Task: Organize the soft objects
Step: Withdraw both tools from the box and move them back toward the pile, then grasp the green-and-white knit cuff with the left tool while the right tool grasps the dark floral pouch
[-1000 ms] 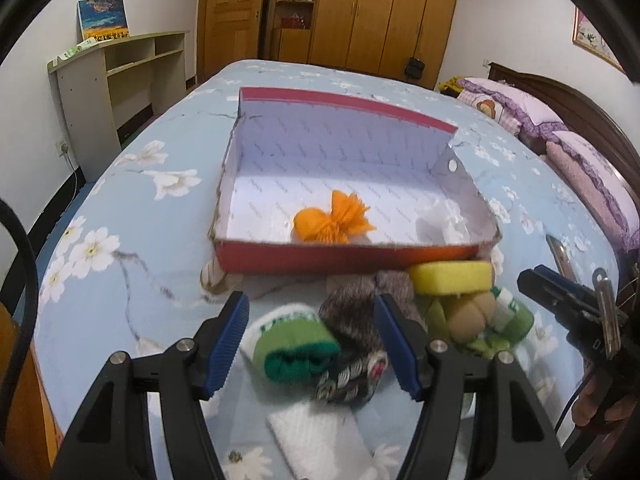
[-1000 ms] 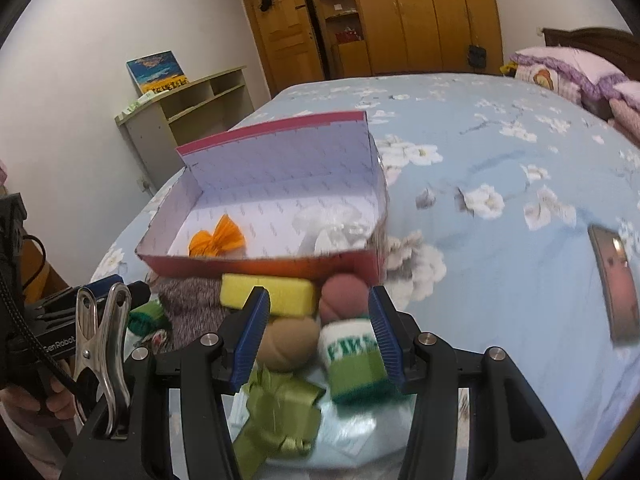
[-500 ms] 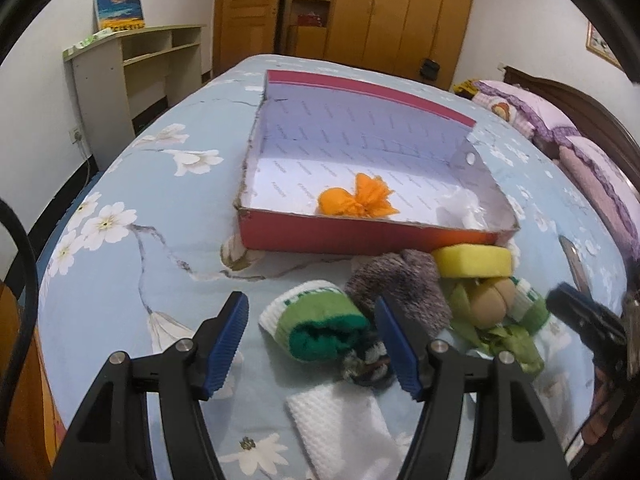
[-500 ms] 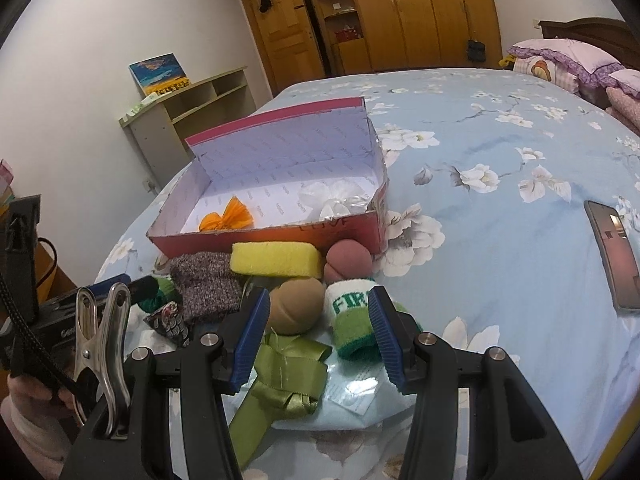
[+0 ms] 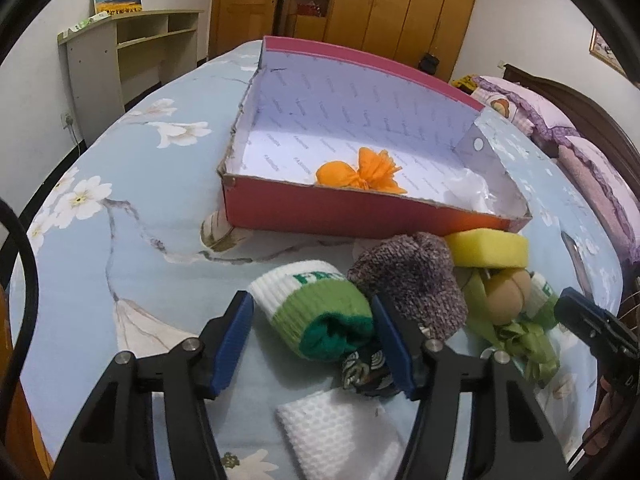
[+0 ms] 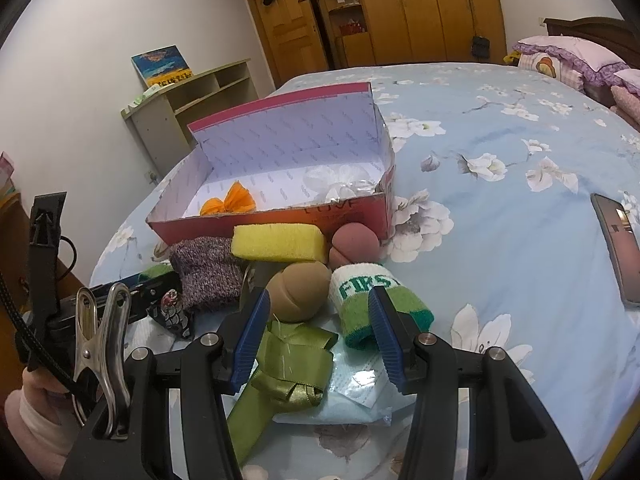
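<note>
Both views are evenly lit by soft indoor light, with no harsh glare. Shadows are faint: a dim band lies under the near wall of the red box [image 5: 360,216] on the bed [image 5: 132,216]. Fisheye distortion bends the bed's edge and the wardrobe [image 6: 420,12], and black vignetting fills the corners. Focus is slightly soft overall, grainier in the background.

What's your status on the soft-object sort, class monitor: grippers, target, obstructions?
Left gripper closing around green-white wristband, not yet pinched. Right gripper open, empty. Red box holds orange bow. Grey knit roll crowds the wristband.
</note>
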`<state>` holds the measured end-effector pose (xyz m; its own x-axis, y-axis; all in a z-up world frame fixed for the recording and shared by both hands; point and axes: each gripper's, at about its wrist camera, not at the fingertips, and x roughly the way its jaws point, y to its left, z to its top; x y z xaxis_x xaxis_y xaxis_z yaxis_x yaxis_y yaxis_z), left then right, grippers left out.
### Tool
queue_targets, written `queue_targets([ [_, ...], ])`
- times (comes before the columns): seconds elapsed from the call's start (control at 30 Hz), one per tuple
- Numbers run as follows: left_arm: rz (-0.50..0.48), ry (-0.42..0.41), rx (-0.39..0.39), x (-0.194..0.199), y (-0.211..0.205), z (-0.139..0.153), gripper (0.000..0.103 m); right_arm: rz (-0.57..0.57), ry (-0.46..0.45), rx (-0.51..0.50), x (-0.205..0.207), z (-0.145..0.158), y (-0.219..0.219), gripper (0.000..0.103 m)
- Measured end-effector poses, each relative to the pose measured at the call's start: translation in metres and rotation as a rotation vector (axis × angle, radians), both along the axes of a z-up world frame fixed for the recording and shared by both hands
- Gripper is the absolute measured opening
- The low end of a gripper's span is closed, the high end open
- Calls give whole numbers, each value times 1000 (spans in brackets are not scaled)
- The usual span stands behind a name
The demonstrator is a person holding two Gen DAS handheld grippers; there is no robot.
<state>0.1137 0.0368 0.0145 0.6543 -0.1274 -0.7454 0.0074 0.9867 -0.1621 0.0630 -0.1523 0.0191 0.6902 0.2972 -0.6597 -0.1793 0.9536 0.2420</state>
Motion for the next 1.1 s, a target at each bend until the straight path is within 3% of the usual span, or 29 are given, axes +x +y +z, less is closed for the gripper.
queue_targets([
  [0.23,-9,-20,-18,-4,0,0,46,2,4,-4,-1,-3,2,52],
  [0.33,-5,-30,-33,-7,3,4,43,5,0,-11,-2,-3,3,52],
  [0.7,54,-101,-7,-26,25,25,43,51,-24,-28,-12,5,20,52],
  [1.1,122,-67,-36,-42,59,3,43,160,-8,-31,-22,11,65,52],
])
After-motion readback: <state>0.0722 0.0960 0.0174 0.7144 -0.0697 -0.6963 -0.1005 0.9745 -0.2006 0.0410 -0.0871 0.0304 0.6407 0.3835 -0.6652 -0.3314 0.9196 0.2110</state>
